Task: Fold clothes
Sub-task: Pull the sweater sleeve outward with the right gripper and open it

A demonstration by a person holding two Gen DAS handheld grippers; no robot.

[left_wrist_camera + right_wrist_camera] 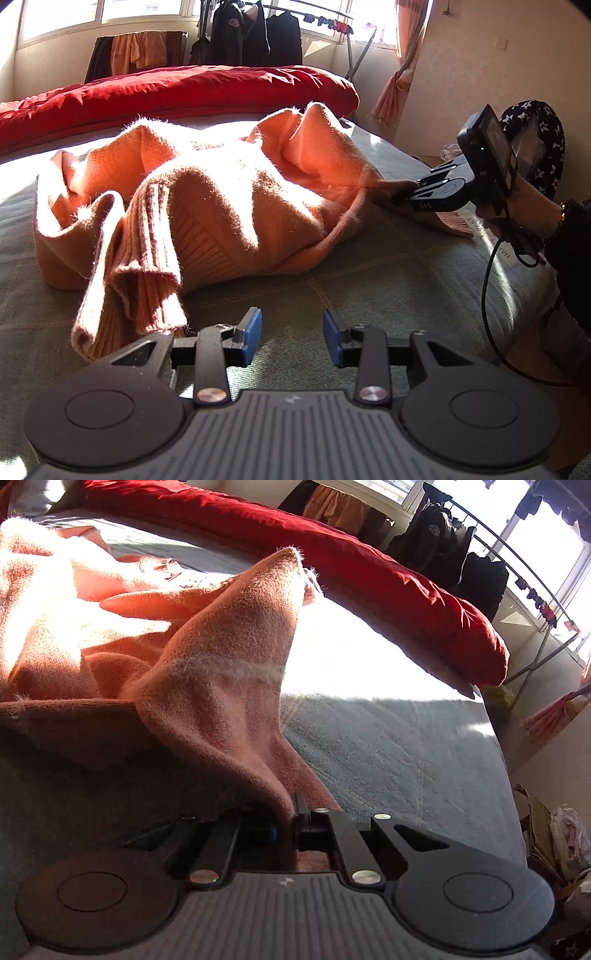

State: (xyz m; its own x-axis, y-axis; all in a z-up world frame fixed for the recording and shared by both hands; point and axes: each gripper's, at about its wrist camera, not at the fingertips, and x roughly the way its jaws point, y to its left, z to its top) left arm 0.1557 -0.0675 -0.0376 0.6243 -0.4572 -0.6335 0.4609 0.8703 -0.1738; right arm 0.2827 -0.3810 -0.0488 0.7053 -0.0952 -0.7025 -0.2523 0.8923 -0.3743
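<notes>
An orange knit sweater (207, 206) lies crumpled on the grey-green bed sheet (332, 280), with a ribbed cuff (147, 310) hanging toward the near edge. My left gripper (292, 341) hovers over bare sheet just right of that cuff, its blue pads apart with nothing between them. In the left wrist view my right gripper (400, 197) reaches in from the right, held by a hand, and bites the sweater's right edge. The right wrist view shows the right gripper (286, 821) shut on a fold of the sweater (221, 686), which rises from the jaws.
A red duvet (177, 92) lies bunched along the far side of the bed. A rack of dark jackets (255, 33) stands by the windows behind it. A curtain (399, 74) and wall bound the right side, with bags (554, 842) on the floor there.
</notes>
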